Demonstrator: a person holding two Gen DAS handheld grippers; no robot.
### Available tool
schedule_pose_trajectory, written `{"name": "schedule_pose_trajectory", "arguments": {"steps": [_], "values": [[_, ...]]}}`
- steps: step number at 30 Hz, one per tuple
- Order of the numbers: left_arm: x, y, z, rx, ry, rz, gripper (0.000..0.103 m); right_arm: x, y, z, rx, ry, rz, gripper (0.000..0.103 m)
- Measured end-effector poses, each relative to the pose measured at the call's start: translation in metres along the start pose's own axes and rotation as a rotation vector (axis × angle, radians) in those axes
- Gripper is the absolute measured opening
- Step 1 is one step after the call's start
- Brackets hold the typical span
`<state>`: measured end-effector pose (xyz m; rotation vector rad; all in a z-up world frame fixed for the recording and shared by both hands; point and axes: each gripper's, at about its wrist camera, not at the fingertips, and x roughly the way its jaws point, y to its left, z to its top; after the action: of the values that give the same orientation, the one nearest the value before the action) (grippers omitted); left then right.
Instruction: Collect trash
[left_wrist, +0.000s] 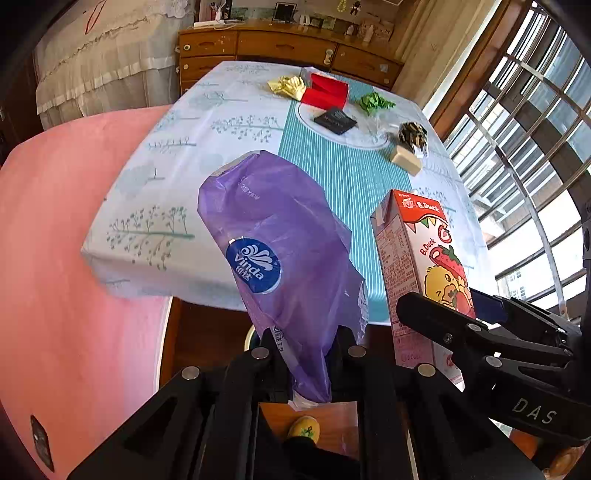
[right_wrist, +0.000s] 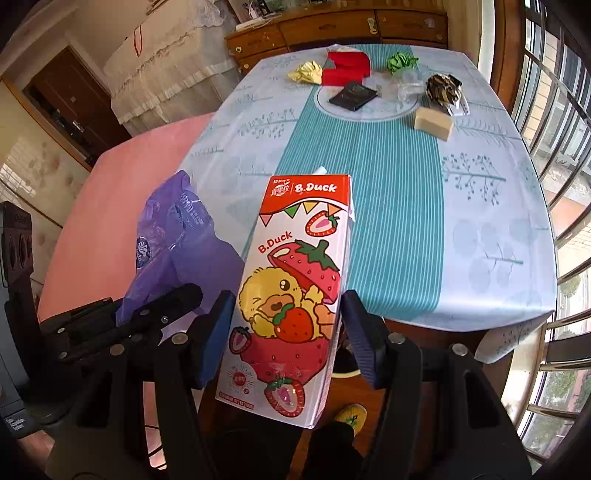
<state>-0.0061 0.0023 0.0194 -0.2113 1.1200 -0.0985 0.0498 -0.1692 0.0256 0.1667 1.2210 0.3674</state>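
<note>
Ahead of the fingers, the table (right_wrist: 480, 206) in a pale cloth with a teal stripe carries, at its far end, yellow paper (right_wrist: 306, 72), a red box (right_wrist: 345, 68), a black packet (right_wrist: 351, 95), green paper (right_wrist: 402, 61), clear plastic (right_wrist: 406, 88), a striped wad (right_wrist: 443, 88) and a beige block (right_wrist: 433, 123).

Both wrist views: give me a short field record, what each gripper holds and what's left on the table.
left gripper: shut on purple plastic wrapper
right gripper: shut on strawberry drink carton
both items: held in the air, off the table
left on table, far end: yellow crumpled paper, red box, black packet, green crumpled paper, clear plastic, dark patterned wrapper, beige block
</note>
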Motion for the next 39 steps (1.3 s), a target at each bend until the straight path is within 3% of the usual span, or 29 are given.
{"name": "schedule_pose_trajectory", "arguments": {"steps": [4, 9, 16, 26, 30, 34, 36, 39], "values": [[0.012, 0.001, -0.030, 0.006, 0.034, -0.009, 0.010, 0.013, 0.001, -0.031, -0.002, 0.048, -0.025, 0.056], [0.055, 0.018, -0.057, 0.011, 0.085, -0.017, 0.010, 0.052, 0.000, -0.069, -0.008, 0.119, -0.059, 0.056], [0.142, 0.054, -0.098, -0.015, 0.154, -0.030, 0.010, 0.149, -0.016, -0.122, 0.008, 0.255, -0.121, 0.056], [0.286, 0.088, -0.155, 0.074, 0.218, -0.028, 0.010, 0.304, -0.061, -0.175, -0.002, 0.287, -0.238, 0.056], [0.340, 0.094, -0.175, 0.099, 0.263, -0.029, 0.010, 0.350, -0.076, -0.194, -0.013, 0.308, -0.273, 0.056], [0.368, 0.092, -0.187, 0.130, 0.271, -0.050, 0.011, 0.379, -0.088, -0.200, 0.027, 0.323, -0.281, 0.057], [0.377, 0.092, -0.191, 0.144, 0.271, -0.055, 0.013, 0.390, -0.096, -0.203, 0.059, 0.340, -0.265, 0.057], [0.387, 0.101, -0.190, 0.130, 0.263, -0.052, 0.033, 0.400, -0.117, -0.209, 0.141, 0.365, -0.226, 0.057]]}}
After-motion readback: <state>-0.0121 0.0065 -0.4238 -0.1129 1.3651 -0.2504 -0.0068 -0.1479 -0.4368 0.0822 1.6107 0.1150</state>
